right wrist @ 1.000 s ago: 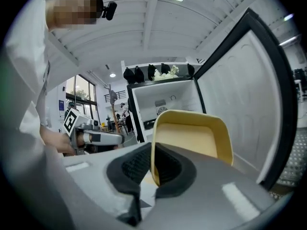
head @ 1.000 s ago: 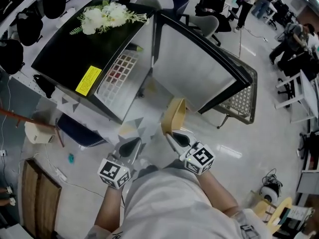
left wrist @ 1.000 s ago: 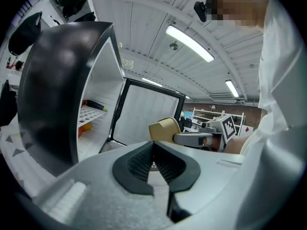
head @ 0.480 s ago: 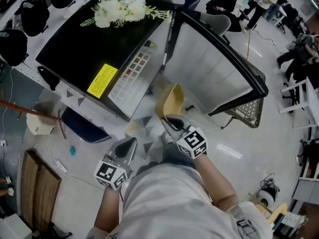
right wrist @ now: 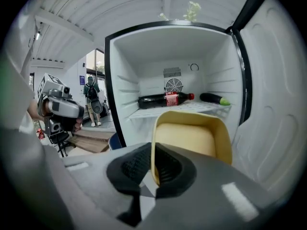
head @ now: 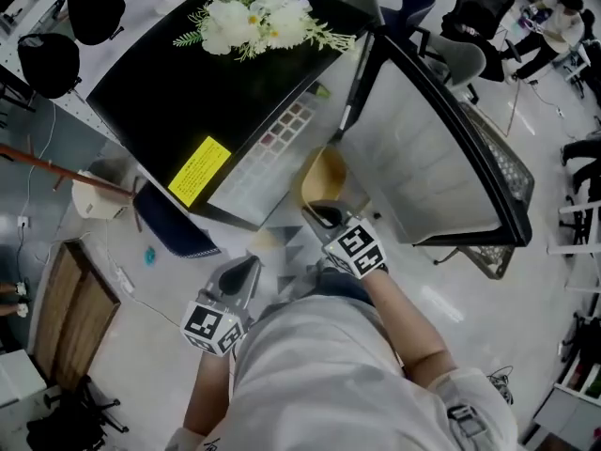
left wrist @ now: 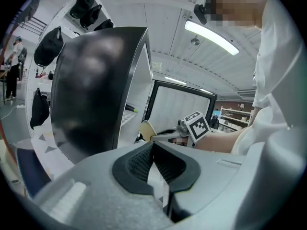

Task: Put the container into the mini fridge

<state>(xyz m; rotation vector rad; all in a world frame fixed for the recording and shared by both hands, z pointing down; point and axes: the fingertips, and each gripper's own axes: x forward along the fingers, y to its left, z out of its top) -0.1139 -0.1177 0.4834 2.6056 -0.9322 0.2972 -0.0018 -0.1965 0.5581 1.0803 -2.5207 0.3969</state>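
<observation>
The tan-yellow container (head: 322, 178) is open-topped, and my right gripper (head: 319, 216) is shut on its near wall. It hangs just in front of the black mini fridge (head: 207, 101), whose door (head: 441, 158) stands wide open to the right. In the right gripper view the container (right wrist: 192, 133) sits in front of the white fridge interior (right wrist: 144, 61), below the wire shelf (right wrist: 192, 108); my right gripper (right wrist: 152, 169) clamps the rim. My left gripper (head: 246, 272) hangs lower left, shut with nothing in it (left wrist: 153, 164). The left gripper view shows the container (left wrist: 146, 128) from the side.
A cola bottle (right wrist: 163, 99) and a dark green-tipped object (right wrist: 214, 98) lie on the shelf. White flowers (head: 254, 22) rest on the fridge top. A blue bin (head: 174, 228) stands left of the fridge. Office chairs (head: 470, 54) stand behind the door.
My right gripper has carried the container forward and up to the fridge opening. The left gripper has stayed low at the left, still shut.
</observation>
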